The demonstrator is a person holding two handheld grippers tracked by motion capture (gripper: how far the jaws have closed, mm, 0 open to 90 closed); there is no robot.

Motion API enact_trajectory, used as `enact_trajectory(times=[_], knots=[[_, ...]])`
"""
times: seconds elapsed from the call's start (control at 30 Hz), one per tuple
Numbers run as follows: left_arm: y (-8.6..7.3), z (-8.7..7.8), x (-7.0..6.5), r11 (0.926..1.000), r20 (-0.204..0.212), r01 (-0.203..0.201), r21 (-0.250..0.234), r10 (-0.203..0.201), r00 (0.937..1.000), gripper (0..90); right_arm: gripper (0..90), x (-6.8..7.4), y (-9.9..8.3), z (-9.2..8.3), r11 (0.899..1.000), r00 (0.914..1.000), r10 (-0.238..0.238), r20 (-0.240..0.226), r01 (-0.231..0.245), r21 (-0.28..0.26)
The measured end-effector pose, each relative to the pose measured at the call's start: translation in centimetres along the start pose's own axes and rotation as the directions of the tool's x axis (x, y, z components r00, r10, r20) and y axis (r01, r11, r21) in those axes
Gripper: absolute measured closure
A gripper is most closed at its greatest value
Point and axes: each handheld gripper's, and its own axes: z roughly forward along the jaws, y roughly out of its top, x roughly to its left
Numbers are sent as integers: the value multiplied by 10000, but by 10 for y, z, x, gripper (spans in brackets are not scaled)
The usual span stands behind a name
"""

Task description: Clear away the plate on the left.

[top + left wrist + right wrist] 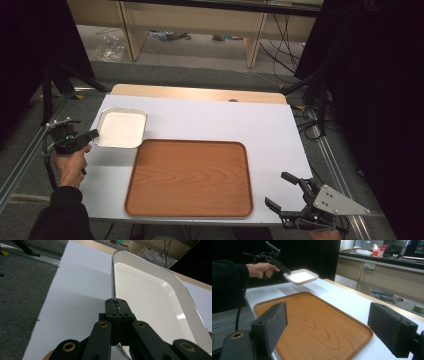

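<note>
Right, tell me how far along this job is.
Done: the left hand-held gripper has clamped the rim of the white dish and lifted it off the table. In hand: the dish hangs in the air beyond the wooden tray's far left corner. Left: setting it down, perhaps on the empty tray. The right hand-held gripper waits open.

White dish (150, 297): glossy, smooth inside, shiny metal-looking rim. Brown tray (190, 177): wood-grain surface, smooth, slight sheen. Table (260, 125): matt white sheet, paper-like, with light wood showing along the far edge. Left gripper (117, 305): matt black plastic links, brass-coloured pivots. Right gripper (332, 325): rough, grainy black pads. Floor (22, 287): grey carpet.
</note>
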Motion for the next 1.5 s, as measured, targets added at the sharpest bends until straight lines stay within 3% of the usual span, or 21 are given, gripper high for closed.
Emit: enact_trajectory(times=[0.2, 0.27, 0.3, 0.4, 0.6, 0.7, 1.1, 1.17, 1.27, 1.5], knots=[[-1, -1, -18, 9987, 554, -463, 193, 452, 9974, 885, 168, 0, 0, 0, 10000, 10000, 9, 11, -9, -20], [-1, -1, -21, 9989, 570, -406, 232, 392, 9976, 885, 168, 0, 0, 0, 10000, 10000, -21, 51, 21, -77], [-2, 1, -26, 9978, 807, -591, 296, 565, 9951, 885, 168, 0, 0, 0, 10000, 10000, -6, 19, 6, -50], [-4, 2, -32, 9970, 971, -705, 322, 671, 9930, 885, 168, 0, 0, 0, 10000, 10000, -32, 24, 32, -70], [-9, 3, -50, 9955, 1634, -807, 497, 716, 9840, 885, 168, 0, 0, -1, 10000, 10000, -33, 40, 33, -84], [-13, 3, -59, 9933, 1754, -973, 629, 850, 9808, 885, 168, 0, 0, -1, 10000, 10000, 2, 52, -2, -39], [-31, 2, -92, 9827, 2638, -1511, 1072, 1184, 9573, 884, 168, 0, 0, 0, 10000, 10000, -38, 26, 39, -63], [-34, 1, -97, 9803, 2838, -1610, 1142, 1231, 9509, 884, 168, 0, 0, -1, 10000, 10000, -18, 18, 18, -57], [-38, 0, -103, 9773, 3078, -1753, 1194, 1314, 9423, 884, 168, 0, 0, 0, 10000, 10000, -39, 33, 40, -50], [-47, -3, -112, 9716, 3373, -1977, 1300, 1442, 9303, 884, 168, 2, 0, -1, 9999, 9999, 142, -82, -141, 100]])
